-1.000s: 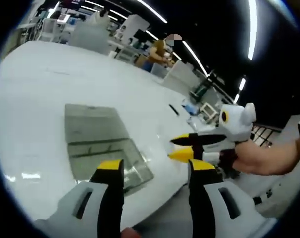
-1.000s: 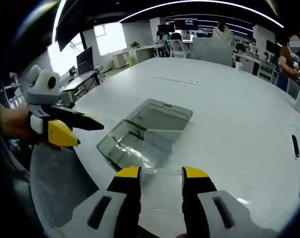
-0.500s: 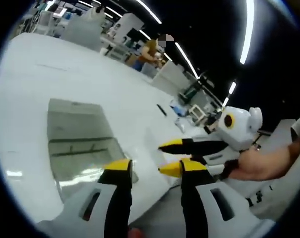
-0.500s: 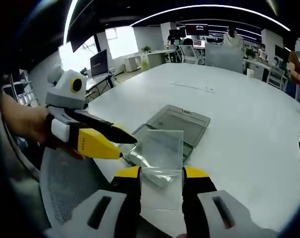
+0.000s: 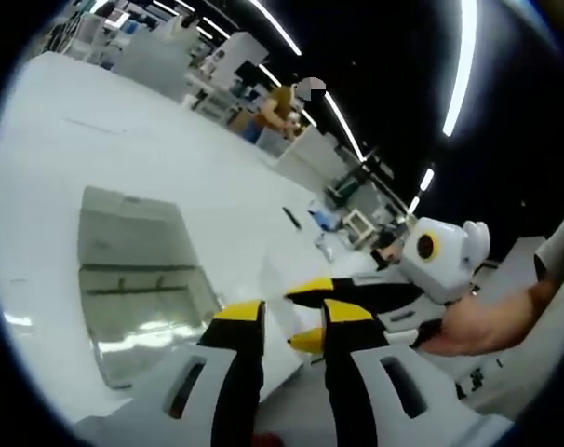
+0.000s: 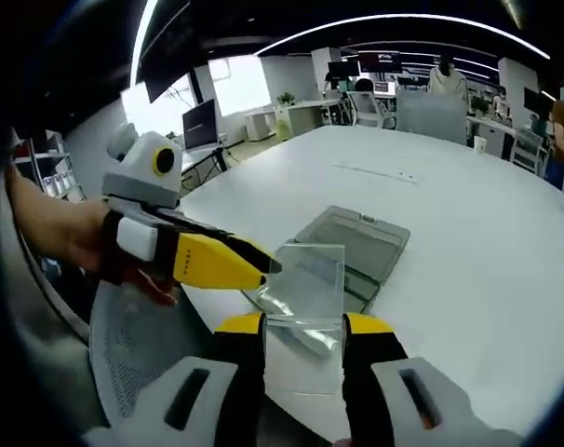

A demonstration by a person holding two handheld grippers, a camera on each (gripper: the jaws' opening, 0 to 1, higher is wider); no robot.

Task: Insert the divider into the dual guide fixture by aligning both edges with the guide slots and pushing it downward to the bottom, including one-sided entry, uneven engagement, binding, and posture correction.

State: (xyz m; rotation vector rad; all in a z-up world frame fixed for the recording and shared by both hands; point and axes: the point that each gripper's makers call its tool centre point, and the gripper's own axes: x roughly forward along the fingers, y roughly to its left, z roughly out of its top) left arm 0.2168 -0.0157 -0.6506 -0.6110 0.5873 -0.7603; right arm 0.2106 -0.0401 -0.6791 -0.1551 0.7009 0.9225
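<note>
Between my right gripper's [image 6: 303, 324] yellow-tipped jaws stood the clear, square plastic divider sheet [image 6: 305, 296], clamped by its lower edge and upright. It looked thin and almost colourless, its edges catching pale light, the things behind showing through it. Just beyond the divider, on the white round-edged table [image 6: 468, 233], lay the smoky transparent plastic guide fixture [image 6: 352, 251], a shallow hinged box lying open near the table's edge. From the left of the divider my left gripper [image 6: 263, 264] reached in, its yellow tips meeting the sheet's upper left corner. In the left gripper view that gripper's [image 5: 293, 318] jaws stood close together, though I could not tell whether they pinched anything. The fixture [image 5: 138, 270] lay left of them, and the right gripper [image 5: 305, 317] came in from the right.
</note>
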